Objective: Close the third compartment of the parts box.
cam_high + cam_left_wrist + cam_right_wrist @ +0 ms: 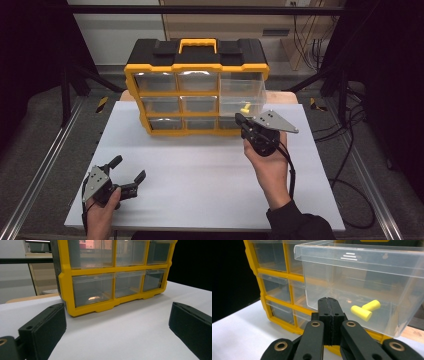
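A yellow and black organiser cabinet [195,85] with clear drawers stands at the back of the white table [200,170]. Its top right drawer [242,92] is pulled out, and two yellow foam earplugs [364,310] lie inside it. My right gripper [329,301] is shut with nothing between its pads, its tips just in front of that drawer's clear front wall [362,287]; in the high view the right gripper [241,120] sits before the cabinet's right column. My left gripper [131,169] rests open near the table's front left, jaws wide and empty, facing the cabinet [112,277].
Metal frame rails [45,160] run along both sides of the table. Cables [350,165] trail on the floor at the right. A wooden board [282,96] lies under the cabinet.
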`<state>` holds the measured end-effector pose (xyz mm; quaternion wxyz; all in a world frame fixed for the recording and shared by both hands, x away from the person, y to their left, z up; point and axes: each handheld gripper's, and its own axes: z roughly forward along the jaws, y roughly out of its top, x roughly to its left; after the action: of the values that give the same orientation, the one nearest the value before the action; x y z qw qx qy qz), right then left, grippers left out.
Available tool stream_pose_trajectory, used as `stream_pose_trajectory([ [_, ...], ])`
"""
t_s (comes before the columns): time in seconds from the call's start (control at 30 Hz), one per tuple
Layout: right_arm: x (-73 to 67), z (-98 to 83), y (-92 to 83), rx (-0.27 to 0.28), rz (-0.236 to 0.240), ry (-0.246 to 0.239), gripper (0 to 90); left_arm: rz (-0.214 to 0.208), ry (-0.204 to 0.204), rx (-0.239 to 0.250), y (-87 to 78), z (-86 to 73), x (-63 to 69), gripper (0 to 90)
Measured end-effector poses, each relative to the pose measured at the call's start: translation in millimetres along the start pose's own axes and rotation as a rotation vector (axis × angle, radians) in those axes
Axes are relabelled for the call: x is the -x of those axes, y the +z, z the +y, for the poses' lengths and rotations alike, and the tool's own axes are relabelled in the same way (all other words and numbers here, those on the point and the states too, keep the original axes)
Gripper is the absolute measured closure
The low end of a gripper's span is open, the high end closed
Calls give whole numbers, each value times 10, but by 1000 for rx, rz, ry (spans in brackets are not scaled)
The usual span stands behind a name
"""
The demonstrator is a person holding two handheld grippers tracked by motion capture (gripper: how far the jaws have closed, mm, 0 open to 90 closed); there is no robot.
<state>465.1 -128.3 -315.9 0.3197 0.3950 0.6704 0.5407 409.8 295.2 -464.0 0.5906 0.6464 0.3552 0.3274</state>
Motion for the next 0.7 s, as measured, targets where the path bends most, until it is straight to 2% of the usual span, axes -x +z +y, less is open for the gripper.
stream_pose_trajectory([
  [0.5, 79, 25, 47, 7, -28, 8, 900, 2, -1, 2, -5, 4, -6, 9],
  [0.7, 103, 38, 79, 4, -12, 25, 900, 1, 0, 2, -6, 4, -6, 9],
])
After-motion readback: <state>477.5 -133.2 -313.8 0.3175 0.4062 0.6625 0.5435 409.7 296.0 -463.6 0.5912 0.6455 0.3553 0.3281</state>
